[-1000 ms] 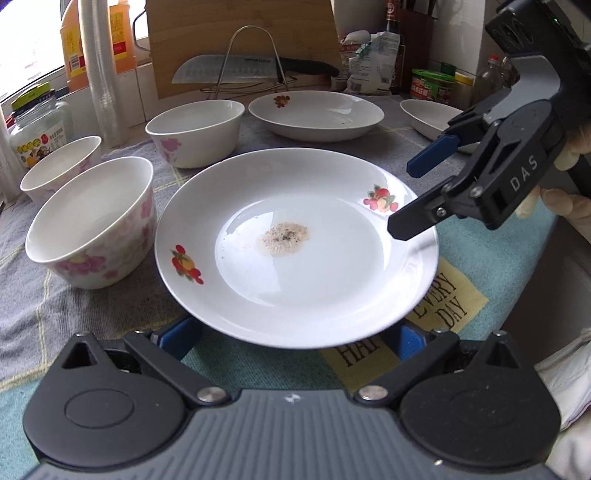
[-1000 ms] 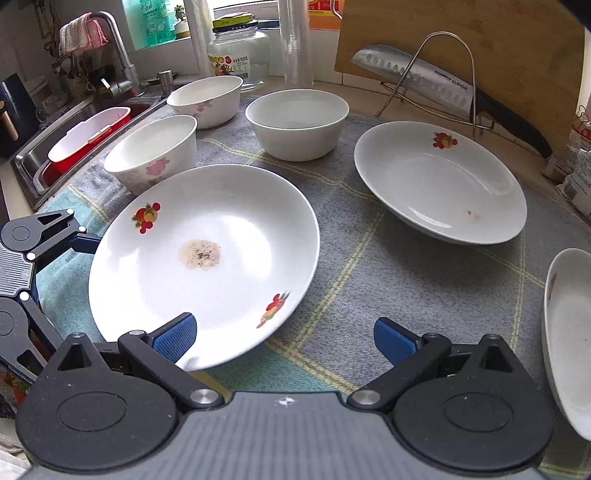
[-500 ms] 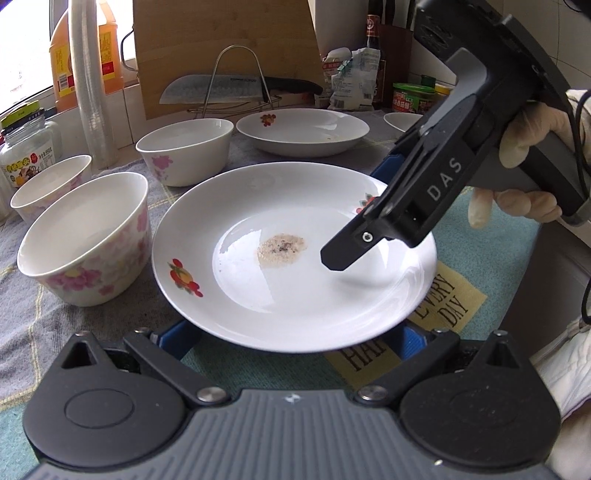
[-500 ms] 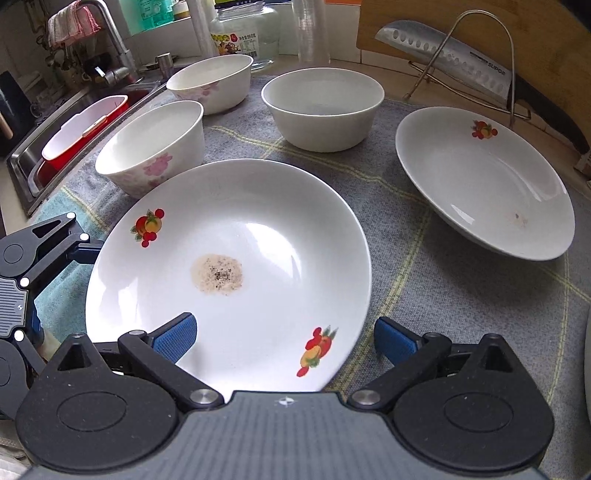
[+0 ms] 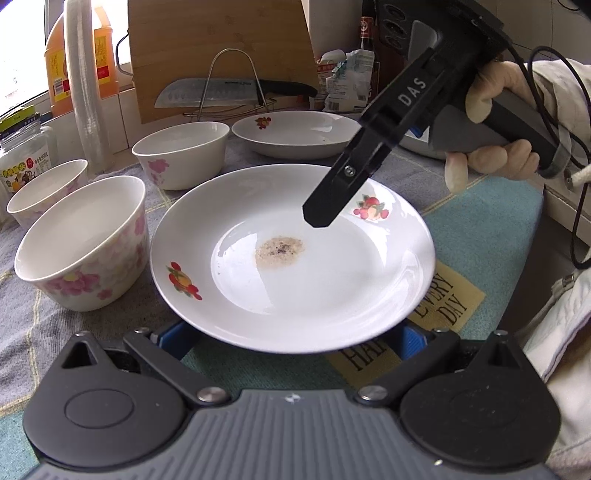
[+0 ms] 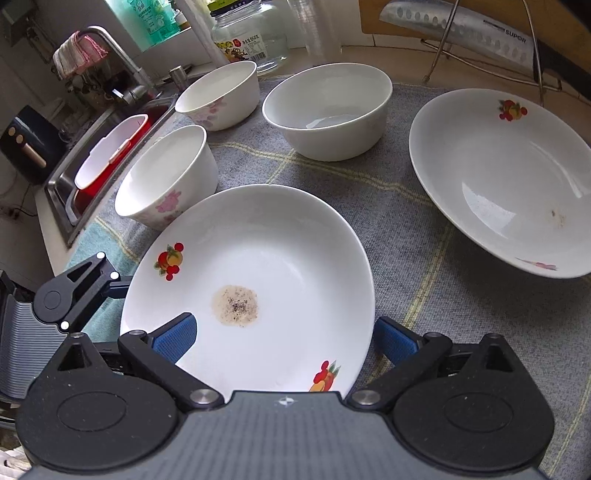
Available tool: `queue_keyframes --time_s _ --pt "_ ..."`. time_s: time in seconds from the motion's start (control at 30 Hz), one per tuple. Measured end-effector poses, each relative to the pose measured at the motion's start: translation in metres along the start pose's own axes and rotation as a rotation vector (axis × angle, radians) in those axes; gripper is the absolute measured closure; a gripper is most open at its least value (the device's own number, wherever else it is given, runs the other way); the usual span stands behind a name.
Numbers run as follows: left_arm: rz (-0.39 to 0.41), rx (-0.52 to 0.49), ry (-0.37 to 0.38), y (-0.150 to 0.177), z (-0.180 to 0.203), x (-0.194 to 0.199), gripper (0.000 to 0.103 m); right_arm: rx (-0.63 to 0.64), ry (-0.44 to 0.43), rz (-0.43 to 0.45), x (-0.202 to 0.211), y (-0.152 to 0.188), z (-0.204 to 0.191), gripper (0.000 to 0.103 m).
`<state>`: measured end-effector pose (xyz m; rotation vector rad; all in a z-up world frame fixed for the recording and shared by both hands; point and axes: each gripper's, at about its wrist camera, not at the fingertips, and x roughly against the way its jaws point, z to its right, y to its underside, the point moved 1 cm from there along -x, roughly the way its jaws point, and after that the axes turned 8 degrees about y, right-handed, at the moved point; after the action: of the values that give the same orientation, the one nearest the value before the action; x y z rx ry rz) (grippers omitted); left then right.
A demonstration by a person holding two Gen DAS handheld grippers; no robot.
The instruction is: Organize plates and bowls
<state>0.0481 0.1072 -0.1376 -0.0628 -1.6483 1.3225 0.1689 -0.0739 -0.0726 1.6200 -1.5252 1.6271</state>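
A white plate (image 5: 332, 288) with fruit prints and a brown speckled stain at its middle lies on the grey checked cloth (image 6: 424, 280) near the front edge of the counter. The left gripper (image 5: 295, 338) sits low at the plate's near rim, its blue pads spread wide to either side of the rim and partly hidden under it (whether they touch it cannot be told). The right gripper (image 6: 284, 338) is also spread wide: in its own view one blue pad lies over the plate's inner surface and the other stands just outside the rim, over the cloth. In the left wrist view it reaches in above the plate from the right, held by a hand (image 5: 495, 147) in a pale glove.

Three bowls stand toward the sink side: a flowered bowl (image 6: 168, 175) just beside the plate, a second flowered bowl (image 6: 218, 94) behind it, and a plain white bowl (image 6: 327, 110) further in. A second plate (image 6: 498, 181) lies well apart toward the back, near the knife (image 6: 454, 26) on its wire stand.
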Motion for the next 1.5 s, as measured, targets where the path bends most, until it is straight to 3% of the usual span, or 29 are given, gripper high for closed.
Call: queue_keyframes --time_s 0.37,0.77,1.5 --pt "-0.003 -0.008 0.009 -0.001 -0.001 0.0 0.0 0.102 -0.041 -0.054 -0.012 -0.024 -0.003 0.0" --pt "-0.004 -0.03 0.033 -0.001 -0.005 0.001 0.0 0.068 -0.115 -0.107 -0.015 -0.034 0.0 0.0" --pt "0.015 -0.05 0.05 0.001 -0.007 0.003 0.0 0.135 -0.085 -0.162 -0.017 -0.037 -0.006 0.0"
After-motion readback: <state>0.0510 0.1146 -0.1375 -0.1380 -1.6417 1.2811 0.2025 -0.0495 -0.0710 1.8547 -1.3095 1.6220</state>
